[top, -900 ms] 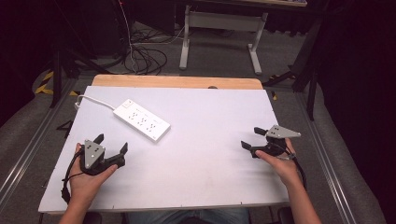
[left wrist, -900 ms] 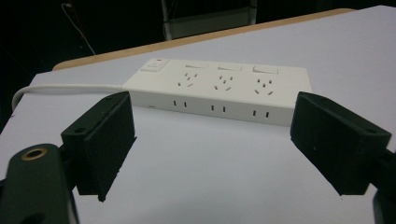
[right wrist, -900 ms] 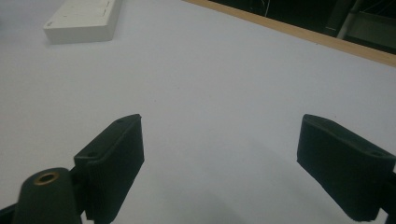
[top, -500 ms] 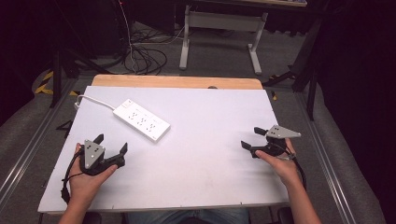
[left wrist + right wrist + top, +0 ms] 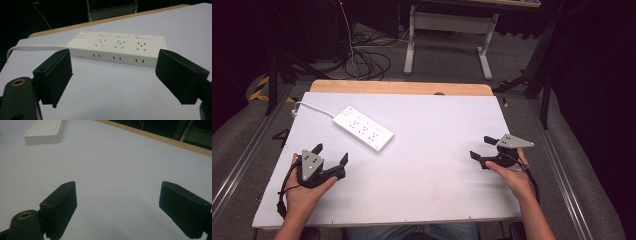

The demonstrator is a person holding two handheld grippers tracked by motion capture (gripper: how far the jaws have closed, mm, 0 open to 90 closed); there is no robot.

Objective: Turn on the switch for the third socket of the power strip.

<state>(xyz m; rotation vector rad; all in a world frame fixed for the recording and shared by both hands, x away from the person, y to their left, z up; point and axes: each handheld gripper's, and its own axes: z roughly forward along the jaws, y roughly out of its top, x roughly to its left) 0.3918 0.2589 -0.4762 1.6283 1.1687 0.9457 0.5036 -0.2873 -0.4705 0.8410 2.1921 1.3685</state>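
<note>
Jaws spread wide and empty on both: the left gripper rests near the table's left near corner, the right gripper near its right edge. A white power strip lies far left, its cord trailing off the far-left corner.

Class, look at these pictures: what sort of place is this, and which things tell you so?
Probably a lab or workshop: a plain white table with a power strip, loose cables on the floor behind, and a bare desk frame.
</note>
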